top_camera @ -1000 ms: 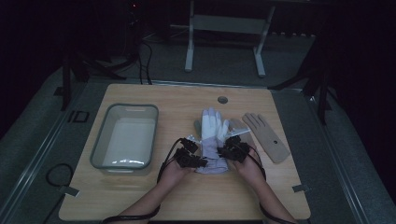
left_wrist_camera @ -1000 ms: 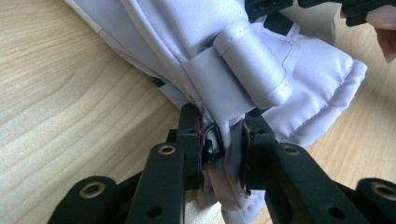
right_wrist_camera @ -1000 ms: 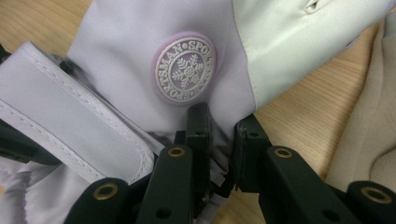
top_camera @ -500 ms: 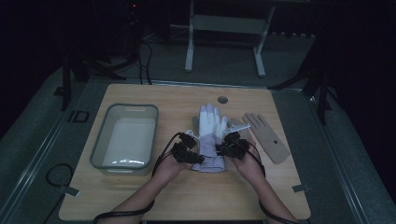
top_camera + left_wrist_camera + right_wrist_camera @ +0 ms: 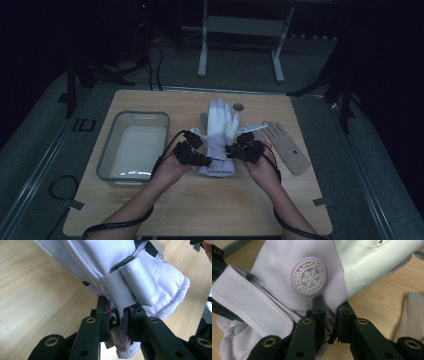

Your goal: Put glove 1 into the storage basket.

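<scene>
Glove (image 5: 220, 132), pale lilac and white, sits in the middle of a wooden table (image 5: 150, 100), held at its cuff end by two hand-held grippers. The left gripper (image 5: 199, 159) pinches the cuff's left edge; in the left gripper view its two black jaws are closed on a fold of lilac fabric (image 5: 120, 322) beside a strap tab, and the fold hides the pads' faces. The right gripper (image 5: 236, 150) clamps the cuff's right edge; in the right gripper view its jaws squeeze gathered fabric just below a round snowflake badge (image 5: 309, 276). Whether the cuff end rests on the table or hangs above it is hard to tell; the glove's fingers point away from the person. A clear plastic tub (image 5: 107, 155) stands left of the glove. A flat tan hand-shaped piece (image 5: 287, 147) lies to the right, cut off at the edge of the right gripper view. The room beyond the table is dark and hard to read.
</scene>
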`<state>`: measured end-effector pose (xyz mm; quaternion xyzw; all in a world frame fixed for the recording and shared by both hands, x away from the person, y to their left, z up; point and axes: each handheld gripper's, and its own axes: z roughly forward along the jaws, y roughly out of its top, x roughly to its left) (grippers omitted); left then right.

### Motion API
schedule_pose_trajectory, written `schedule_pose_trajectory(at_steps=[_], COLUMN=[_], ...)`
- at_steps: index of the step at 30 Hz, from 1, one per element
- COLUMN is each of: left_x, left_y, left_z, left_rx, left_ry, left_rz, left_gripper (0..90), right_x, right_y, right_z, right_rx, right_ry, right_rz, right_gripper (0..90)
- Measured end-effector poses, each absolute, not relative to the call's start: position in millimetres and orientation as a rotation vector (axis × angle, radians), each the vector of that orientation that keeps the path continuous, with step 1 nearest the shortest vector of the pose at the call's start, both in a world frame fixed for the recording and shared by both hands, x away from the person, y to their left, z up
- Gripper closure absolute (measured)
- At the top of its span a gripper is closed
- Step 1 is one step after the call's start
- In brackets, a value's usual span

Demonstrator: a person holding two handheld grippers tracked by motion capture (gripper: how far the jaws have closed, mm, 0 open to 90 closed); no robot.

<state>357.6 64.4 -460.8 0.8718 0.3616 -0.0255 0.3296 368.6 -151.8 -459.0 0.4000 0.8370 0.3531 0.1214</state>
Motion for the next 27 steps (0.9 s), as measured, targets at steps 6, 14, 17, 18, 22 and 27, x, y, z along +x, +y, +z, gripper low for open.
schedule_pose_trajectory(at_steps=[6, 14, 17, 18, 22, 27], left_x=[360, 362, 362, 362, 361, 357], left_y=[73, 97, 108, 112, 127, 146], left_z=[-450, -435, -428, -426, -418, -412], left_rx=[2.298, 2.306, 2.326, 2.329, 2.326, 2.325], left_ry=[0.949, 0.970, 0.967, 0.967, 0.985, 1.005], left_rz=[-0.055, -0.066, -0.069, -0.064, -0.048, -0.035], left_gripper=[76.0, 76.0, 75.9, 75.9, 75.9, 75.9], right_x=[370, 375, 375, 375, 376, 377], right_y=[-142, -120, -109, -105, -89, -70], right_z=[-449, -436, -432, -430, -423, -417], right_rx=[1.164, 1.151, 1.136, 1.128, 1.107, 1.086], right_ry=[2.439, 2.458, 2.471, 2.471, 2.473, 2.488], right_rz=[1.031, 1.054, 1.067, 1.070, 1.071, 1.085], right_gripper=[79.6, 79.6, 79.6, 79.6, 79.6, 79.6])
